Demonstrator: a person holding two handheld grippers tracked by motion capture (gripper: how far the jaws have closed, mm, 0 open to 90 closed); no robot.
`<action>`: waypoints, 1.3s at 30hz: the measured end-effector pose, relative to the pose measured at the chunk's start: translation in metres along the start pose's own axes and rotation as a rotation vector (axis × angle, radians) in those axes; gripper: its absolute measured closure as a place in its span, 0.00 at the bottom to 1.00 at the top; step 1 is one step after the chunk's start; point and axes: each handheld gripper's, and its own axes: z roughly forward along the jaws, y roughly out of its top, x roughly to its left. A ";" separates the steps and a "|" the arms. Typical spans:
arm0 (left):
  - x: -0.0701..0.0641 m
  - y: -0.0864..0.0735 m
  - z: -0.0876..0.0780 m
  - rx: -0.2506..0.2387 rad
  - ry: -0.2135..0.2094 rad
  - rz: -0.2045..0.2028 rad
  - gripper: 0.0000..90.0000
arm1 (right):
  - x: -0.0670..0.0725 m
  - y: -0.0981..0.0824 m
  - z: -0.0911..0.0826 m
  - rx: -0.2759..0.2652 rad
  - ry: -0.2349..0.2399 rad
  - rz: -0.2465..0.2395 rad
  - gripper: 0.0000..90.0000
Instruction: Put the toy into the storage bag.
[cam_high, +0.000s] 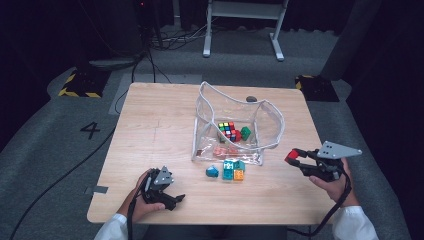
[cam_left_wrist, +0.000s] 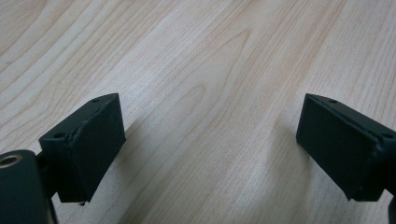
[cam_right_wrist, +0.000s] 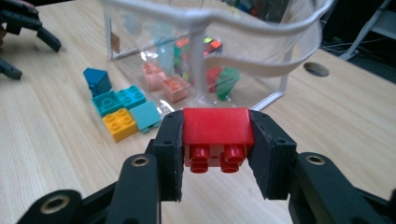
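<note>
My right gripper (cam_right_wrist: 217, 147) is shut on a red toy brick (cam_right_wrist: 215, 128), studs toward the camera; in the high view this gripper (cam_high: 295, 157) hangs above the table's right side, to the right of a clear plastic bag (cam_high: 235, 127). Inside the bag lie a colour cube (cam_high: 227, 130), a green piece (cam_high: 245, 133) and two pink bricks (cam_high: 225, 151). Loose teal, light blue and orange bricks (cam_high: 233, 170) lie just in front of the bag. My left gripper (cam_high: 175, 200) rests low at the table's front left, its jaws wide open over bare wood (cam_left_wrist: 210, 112).
The wooden table (cam_high: 150, 130) has a round cable hole (cam_high: 251, 99) behind the bag. A dark teal piece (cam_high: 212, 171) lies left of the loose bricks. Cables, a white frame's legs and yellow-black floor markers lie on the grey floor beyond.
</note>
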 end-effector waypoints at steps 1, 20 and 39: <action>0.000 0.000 0.000 0.001 -0.003 -0.002 0.09 | -0.003 0.004 -0.002 -0.001 -0.007 -0.004 0.66; 0.000 0.000 0.000 0.001 -0.001 -0.001 0.09 | -0.031 0.095 0.007 -0.013 0.001 -0.058 0.66; 0.000 0.000 0.000 0.001 -0.002 -0.001 0.09 | -0.027 0.138 0.086 0.108 0.073 -0.131 0.66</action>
